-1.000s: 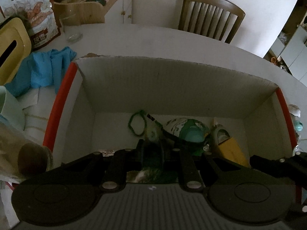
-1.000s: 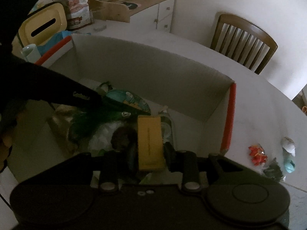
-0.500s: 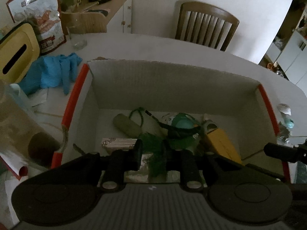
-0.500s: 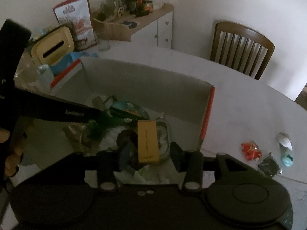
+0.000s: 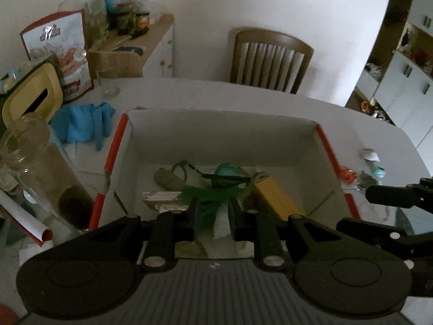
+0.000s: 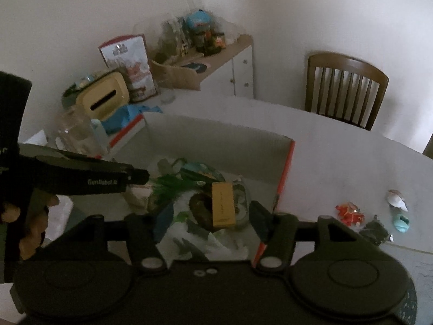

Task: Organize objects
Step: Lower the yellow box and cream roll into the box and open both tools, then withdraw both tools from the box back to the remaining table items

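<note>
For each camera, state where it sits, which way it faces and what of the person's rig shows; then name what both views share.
Left wrist: on the left gripper, above the near edge of the cardboard box, facing the wooden chair; its own fingers flank a green item, the right gripper's tip enters at right.
Right wrist: on the right gripper, by the box's right side, facing the cabinet; its fingers are spread, the left gripper and hand show at left.
Shared: box, yellow box, chair, blue cloth.
</note>
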{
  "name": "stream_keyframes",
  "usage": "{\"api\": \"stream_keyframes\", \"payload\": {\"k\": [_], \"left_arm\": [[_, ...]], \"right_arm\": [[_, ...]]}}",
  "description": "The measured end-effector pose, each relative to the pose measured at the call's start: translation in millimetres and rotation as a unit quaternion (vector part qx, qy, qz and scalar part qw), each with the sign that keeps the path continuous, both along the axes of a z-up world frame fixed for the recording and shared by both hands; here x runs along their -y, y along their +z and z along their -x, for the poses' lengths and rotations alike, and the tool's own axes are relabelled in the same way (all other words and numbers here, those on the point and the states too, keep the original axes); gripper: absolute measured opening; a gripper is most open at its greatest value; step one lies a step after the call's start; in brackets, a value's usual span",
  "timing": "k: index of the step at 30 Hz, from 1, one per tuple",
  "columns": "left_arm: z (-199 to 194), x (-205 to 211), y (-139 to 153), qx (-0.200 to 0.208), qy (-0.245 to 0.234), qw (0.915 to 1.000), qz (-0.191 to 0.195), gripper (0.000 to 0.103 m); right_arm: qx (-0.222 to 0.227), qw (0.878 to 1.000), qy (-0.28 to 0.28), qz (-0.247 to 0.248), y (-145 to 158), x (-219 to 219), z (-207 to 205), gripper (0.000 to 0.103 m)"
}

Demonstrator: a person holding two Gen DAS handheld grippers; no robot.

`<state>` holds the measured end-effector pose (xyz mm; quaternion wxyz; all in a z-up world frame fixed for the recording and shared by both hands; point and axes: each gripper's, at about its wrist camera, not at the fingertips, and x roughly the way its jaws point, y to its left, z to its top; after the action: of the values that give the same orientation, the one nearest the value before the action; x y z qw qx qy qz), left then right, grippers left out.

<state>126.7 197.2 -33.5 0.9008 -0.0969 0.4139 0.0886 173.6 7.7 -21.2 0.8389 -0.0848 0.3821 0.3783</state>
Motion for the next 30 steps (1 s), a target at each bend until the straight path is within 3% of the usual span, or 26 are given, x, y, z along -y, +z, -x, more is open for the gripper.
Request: {"api": "stream_keyframes", "payload": {"k": [5,7,9,11,16,26,30], "left_arm": [[16,14,14,0.019,-0.006,0.9998,-0.003,0.023],[23,17,19,0.028,-0.004,0.9996,0.003,0.033],[28,23,23,0.037,-0.002,0.9993,0.002,0.058],[34,31,28,0.049,0.001,0.9988,-0.006,0.066],[42,46,36,0.056,-0.003,0.9984,-0.003,0.068],[48,91,48,0.081,-0.008,0.9967,-0.001,0.084],[44,114,52,0.091,-0.015,0.9957,-0.002,0.085]], "right_arm": [[0.000,1.000,0.006,-0.027,12,17,8,0.069],[0.004,0.999,0.008,-0.037,17,24,12,0.071],[0.005,0.999,0.012,-0.044,21,31,16,0.073],[0.005,0.999,0.013,-0.051,24,39,19,0.075],[0.009,0.998,0.012,-0.061,29,60,26,0.082],[0.022,0.997,-0.008,-0.077,43,112,27,0.098],[0.028,0.996,-0.021,-0.081,48,133,20,0.100]]}}
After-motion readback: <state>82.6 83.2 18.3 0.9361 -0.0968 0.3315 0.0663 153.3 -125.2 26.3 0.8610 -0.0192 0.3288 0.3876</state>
